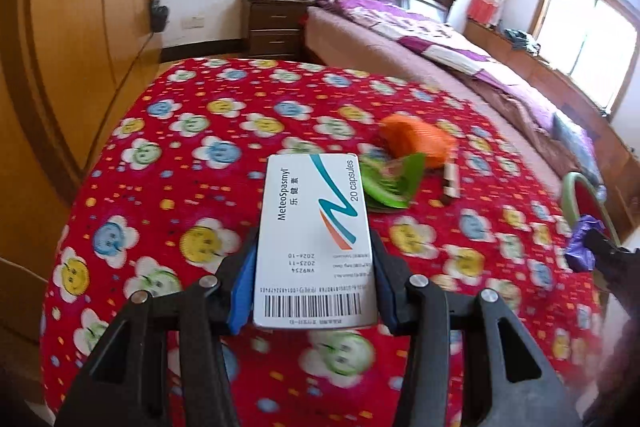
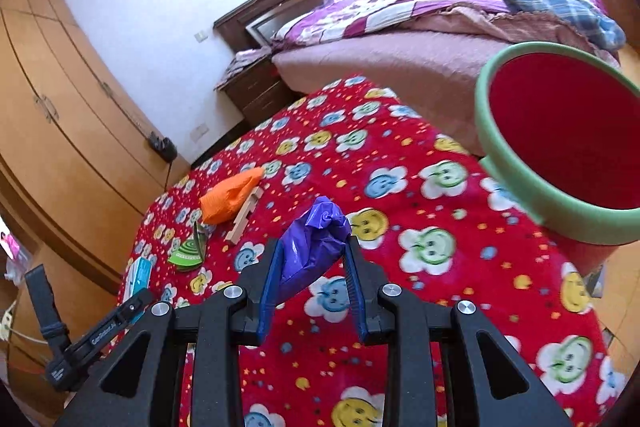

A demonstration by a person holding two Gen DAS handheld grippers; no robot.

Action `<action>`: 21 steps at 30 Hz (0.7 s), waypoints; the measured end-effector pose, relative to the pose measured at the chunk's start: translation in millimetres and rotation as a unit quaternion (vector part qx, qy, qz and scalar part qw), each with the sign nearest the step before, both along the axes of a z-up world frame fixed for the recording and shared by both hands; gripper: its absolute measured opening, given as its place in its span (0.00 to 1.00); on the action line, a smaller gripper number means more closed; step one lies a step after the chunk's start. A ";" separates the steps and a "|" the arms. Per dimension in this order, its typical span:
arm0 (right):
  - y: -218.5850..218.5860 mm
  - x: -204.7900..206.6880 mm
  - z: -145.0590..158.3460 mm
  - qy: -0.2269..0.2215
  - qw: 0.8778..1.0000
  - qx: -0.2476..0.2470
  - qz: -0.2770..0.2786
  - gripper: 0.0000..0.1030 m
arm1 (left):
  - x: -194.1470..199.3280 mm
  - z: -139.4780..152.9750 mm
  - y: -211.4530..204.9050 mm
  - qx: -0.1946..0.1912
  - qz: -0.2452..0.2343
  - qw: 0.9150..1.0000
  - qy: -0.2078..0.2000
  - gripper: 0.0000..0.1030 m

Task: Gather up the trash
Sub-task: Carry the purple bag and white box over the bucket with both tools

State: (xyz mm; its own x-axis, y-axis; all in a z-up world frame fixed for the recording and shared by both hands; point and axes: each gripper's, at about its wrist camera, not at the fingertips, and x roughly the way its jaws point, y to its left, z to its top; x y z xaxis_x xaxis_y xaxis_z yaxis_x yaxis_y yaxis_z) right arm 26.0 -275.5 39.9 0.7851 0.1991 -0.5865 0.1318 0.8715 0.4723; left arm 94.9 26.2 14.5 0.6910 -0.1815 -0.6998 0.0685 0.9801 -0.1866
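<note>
Mid-collection, by the look of it: two pieces of trash lifted off the worktop [image 2: 400, 147] with its red smiley-flower cloth; carrying to the red bin with the green rim [image 2: 516, 195] judged the step in hand; next move calls for bringing each load over that rim before letting go, right first, being nearer.

Left tongs [image 1: 314, 251] partly apart, clamped on the white cardboard capsule box [image 1: 316, 227], held flat by its long edges; right tongs [image 2: 312, 255] narrower, clamped on the crumpled purple plastic bag [image 2: 312, 243], pressed between the blue pads.

Left on the cloth: orange crumpled bag [image 2: 230, 199], green spiral-printed wrapper [image 2: 188, 251], pale wooden stick [image 2: 244, 215].
</note>
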 end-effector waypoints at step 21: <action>-96.4 -67.7 19.0 -0.059 0.992 0.037 -0.106 0.30 | -28.8 50.6 -113.6 -0.069 -0.144 0.987 0.010 0.49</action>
